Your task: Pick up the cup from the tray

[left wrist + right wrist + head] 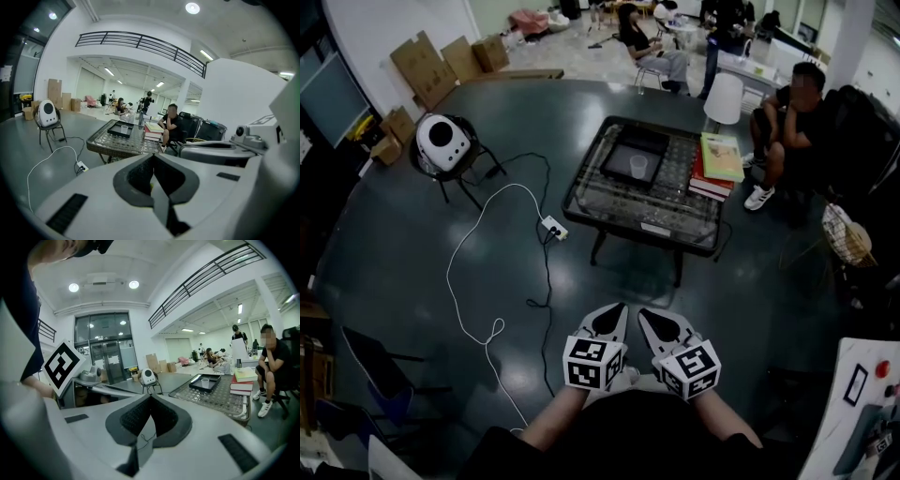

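My left gripper (615, 311) is clenched on nothing, jaws pressed together, low in the head view; just beside it my right gripper (647, 315) is likewise closed and empty. The cup (638, 167) stands upright in the black tray (617, 174) on the far left part of the glass table (675, 216), straight ahead and well apart from both tools, with a stack of books (717, 164) at the table's right end. I judge the right gripper marginally better aligned, as the cup lies almost directly along its line.
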